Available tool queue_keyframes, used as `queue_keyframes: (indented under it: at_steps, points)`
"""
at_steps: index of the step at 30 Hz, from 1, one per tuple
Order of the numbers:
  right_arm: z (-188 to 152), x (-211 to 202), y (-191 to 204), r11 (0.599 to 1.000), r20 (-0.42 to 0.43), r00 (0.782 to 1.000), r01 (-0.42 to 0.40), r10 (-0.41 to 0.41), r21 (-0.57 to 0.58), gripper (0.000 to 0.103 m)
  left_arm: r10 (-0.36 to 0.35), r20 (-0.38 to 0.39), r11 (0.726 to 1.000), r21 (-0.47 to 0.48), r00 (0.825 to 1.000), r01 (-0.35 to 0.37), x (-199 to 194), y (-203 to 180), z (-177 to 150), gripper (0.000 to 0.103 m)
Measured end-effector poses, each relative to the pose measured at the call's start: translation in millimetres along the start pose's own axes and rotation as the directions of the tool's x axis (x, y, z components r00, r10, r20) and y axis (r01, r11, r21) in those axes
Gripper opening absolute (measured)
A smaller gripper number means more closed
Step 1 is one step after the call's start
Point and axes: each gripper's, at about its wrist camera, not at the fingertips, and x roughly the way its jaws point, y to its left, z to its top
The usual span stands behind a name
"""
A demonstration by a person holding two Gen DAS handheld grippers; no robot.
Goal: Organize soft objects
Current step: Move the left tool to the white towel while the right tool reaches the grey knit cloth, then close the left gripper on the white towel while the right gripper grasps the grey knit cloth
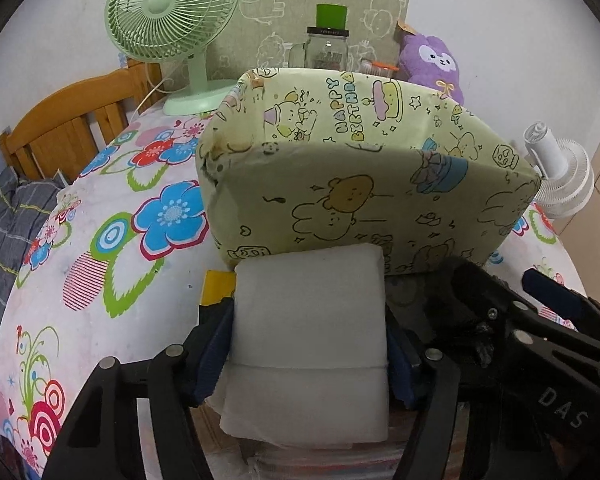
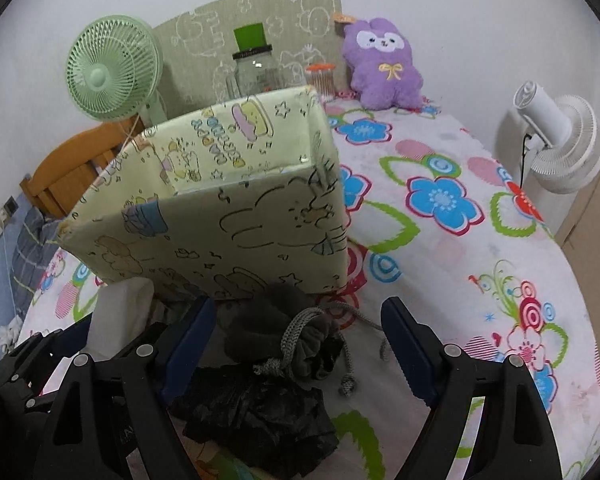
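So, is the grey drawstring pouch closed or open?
Open: the grey drawstring pouch has a loose cord and a gaping mouth.

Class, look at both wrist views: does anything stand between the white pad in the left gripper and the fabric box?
Nothing visible does. The white pad, clamped in the left gripper, sits right at the fabric box front wall, below its open rim.

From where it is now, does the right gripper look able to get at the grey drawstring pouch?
Probably yes. The right gripper is open, and the grey drawstring pouch lies on the floral tablecloth between its fingers with nothing over it. The fabric storage box stands just behind.
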Motion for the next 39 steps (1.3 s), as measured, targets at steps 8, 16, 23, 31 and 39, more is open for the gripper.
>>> queue_keyframes:
  at_steps: [8, 16, 23, 31, 39]
  points:
    - [-3, 19, 2, 0.999, -0.069, 0.997, -0.029, 0.03, 0.02, 0.068, 0.038, 0.009, 0.998, 0.041, 0.999, -0.039, 2, -5, -2, 0.063]
    - [-2, 15, 4, 1.0, -0.062, 0.998, -0.021, 0.023, 0.021, 0.059, 0.042, 0.025, 0.998, 0.045, 0.999, -0.043, -2, -6, -2, 0.057]
    - [-1, 0, 7, 1.0, -0.024, 1.0, -0.012, 0.012, 0.007, 0.058, 0.042, 0.048, 0.998, 0.045, 0.998, -0.045, -12, -6, -2, 0.042]
    - [-2, -22, 10, 1.0, 0.024, 1.0, -0.01, 0.01, 0.002, 0.057, 0.026, 0.085, 0.998, 0.057, 0.996, -0.031, -30, -9, -4, 0.035]
    - [0, -50, 13, 1.0, 0.084, 0.996, -0.01, 0.01, -0.004, 0.057, 0.025, 0.142, 0.999, 0.044, 0.989, -0.032, -56, -9, 0, 0.035]
